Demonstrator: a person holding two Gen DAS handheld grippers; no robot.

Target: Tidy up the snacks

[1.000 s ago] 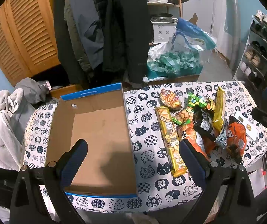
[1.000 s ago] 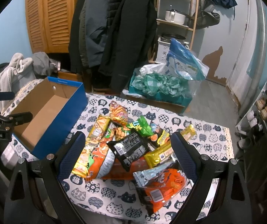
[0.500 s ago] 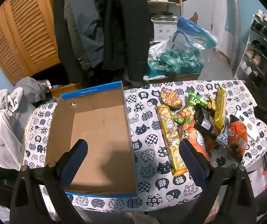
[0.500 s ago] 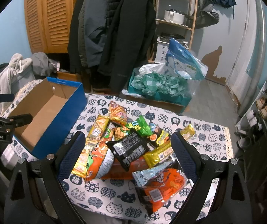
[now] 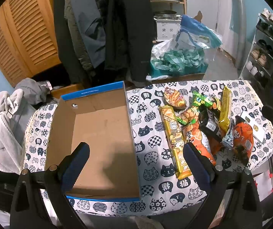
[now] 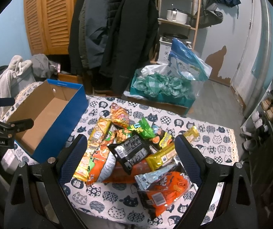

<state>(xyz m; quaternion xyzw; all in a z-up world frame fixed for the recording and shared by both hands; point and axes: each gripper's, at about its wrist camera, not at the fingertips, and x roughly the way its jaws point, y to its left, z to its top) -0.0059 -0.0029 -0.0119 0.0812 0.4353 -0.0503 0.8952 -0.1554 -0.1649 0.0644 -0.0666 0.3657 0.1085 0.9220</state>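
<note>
An empty blue cardboard box (image 5: 98,129) sits on the left of the cat-print tablecloth (image 5: 149,126); it also shows in the right wrist view (image 6: 46,118). A pile of snack packets (image 5: 203,126) lies to its right, with a long yellow packet (image 5: 175,141), a black packet (image 6: 131,150) and an orange packet (image 6: 167,189). My left gripper (image 5: 135,150) is open and empty, above the box's near right part. My right gripper (image 6: 130,148) is open and empty, above the snack pile.
Coats (image 6: 117,28) hang behind the table. A teal box of green wrapping (image 6: 161,87) with a blue bag stands on the floor beyond it. Grey clothes (image 5: 8,122) lie at the left. A shoe rack (image 5: 266,47) stands at the right.
Both views have shifted only very slightly. Nothing on the table has moved, and both grippers stay open.
</note>
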